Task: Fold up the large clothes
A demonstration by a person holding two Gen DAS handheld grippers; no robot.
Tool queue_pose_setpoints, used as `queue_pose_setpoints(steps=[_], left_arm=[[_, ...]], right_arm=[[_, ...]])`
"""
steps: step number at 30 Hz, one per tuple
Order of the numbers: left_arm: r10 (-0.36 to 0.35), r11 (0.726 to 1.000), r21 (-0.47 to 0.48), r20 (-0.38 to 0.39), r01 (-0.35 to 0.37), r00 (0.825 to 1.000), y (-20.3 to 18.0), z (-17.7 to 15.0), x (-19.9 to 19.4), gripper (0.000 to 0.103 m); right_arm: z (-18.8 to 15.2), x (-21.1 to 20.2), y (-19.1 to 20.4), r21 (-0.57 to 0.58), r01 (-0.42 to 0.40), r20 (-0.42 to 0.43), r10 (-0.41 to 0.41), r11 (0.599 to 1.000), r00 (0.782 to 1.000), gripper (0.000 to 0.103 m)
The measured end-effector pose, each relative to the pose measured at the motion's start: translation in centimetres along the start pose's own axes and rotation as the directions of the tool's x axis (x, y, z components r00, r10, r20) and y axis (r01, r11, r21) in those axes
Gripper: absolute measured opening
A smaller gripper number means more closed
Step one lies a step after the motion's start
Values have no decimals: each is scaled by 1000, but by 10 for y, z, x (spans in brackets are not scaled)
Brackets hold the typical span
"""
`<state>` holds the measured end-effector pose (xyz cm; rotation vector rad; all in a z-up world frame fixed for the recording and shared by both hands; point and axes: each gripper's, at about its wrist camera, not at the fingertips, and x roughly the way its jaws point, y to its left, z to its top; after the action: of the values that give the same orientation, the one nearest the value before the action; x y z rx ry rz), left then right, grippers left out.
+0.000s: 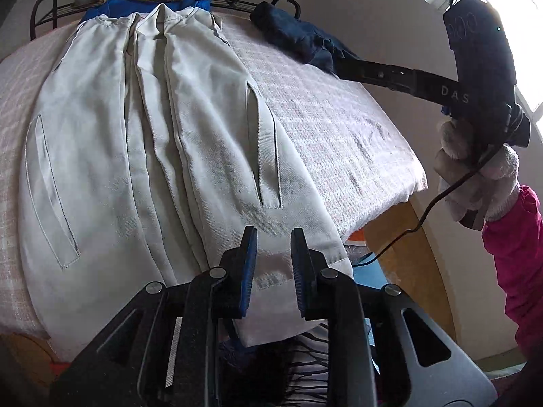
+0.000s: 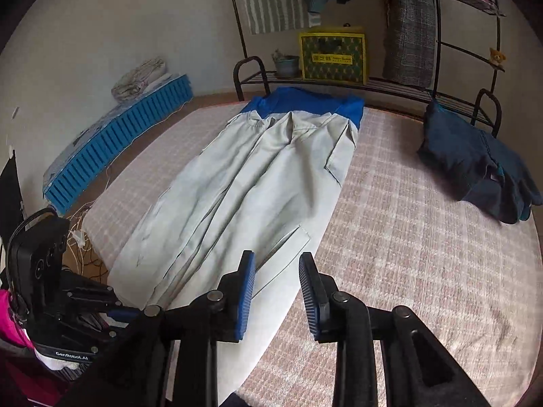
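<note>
A pale grey jacket (image 1: 152, 135) lies flat and lengthwise on the checked bed cover (image 1: 339, 129), collar at the far end and hem towards me. My left gripper (image 1: 273, 234) hovers over the hem's right corner, open, with only the cloth below showing through the gap. My right gripper (image 2: 277, 257) is raised above the jacket (image 2: 244, 186) near its lower pocket, also open and holding nothing. A gloved hand (image 1: 475, 176) with a pink sleeve carries the right tool at the right edge of the left wrist view.
A blue garment (image 2: 305, 101) lies under the jacket's collar. A dark navy garment (image 2: 475, 169) is bunched at the far right of the cover (image 2: 407, 254). Behind stand a black metal rack (image 2: 390, 84) with a yellow box (image 2: 332, 56), and a blue slatted block (image 2: 118, 142) at left.
</note>
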<state>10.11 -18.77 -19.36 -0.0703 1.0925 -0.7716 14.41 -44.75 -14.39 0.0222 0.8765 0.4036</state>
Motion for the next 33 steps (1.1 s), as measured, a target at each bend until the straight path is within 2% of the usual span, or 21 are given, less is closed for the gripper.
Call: queue_pose_setpoints(steps=[6, 11, 18, 22, 23, 26, 29, 31, 33], left_arm=[[18, 1000, -7, -1, -18, 1000, 2, 11, 26, 19], [36, 999, 17, -30, -36, 999, 4, 8, 40, 19], [25, 999, 23, -69, -23, 997, 7, -8, 48, 19], [16, 999, 44, -77, -13, 997, 4, -13, 48, 19], [17, 999, 51, -76, -13, 997, 3, -15, 47, 19], [17, 997, 77, -76, -11, 997, -1, -14, 49, 19], [-5, 998, 66, -81, 10, 997, -2, -12, 51, 19], [-19, 998, 54, -81, 24, 997, 0, -12, 52, 19], [-24, 998, 52, -81, 28, 996, 2, -12, 52, 19]], right_arm=[[64, 59, -29, 48, 57, -9, -56, 997, 998, 28], [100, 114, -47, 88, 91, -45, -88, 992, 995, 27], [128, 197, -48, 91, 126, -115, -116, 988, 987, 27], [133, 250, -48, 169, 86, -156, -60, 982, 986, 28], [135, 254, -44, 155, 102, -119, -84, 983, 989, 31], [144, 259, -33, 112, 127, -144, -111, 986, 983, 35], [148, 239, -31, 148, 56, -141, -35, 987, 989, 38], [150, 233, -24, 113, 70, -151, -52, 991, 987, 52], [150, 240, -17, 88, 86, -210, -66, 992, 976, 47]])
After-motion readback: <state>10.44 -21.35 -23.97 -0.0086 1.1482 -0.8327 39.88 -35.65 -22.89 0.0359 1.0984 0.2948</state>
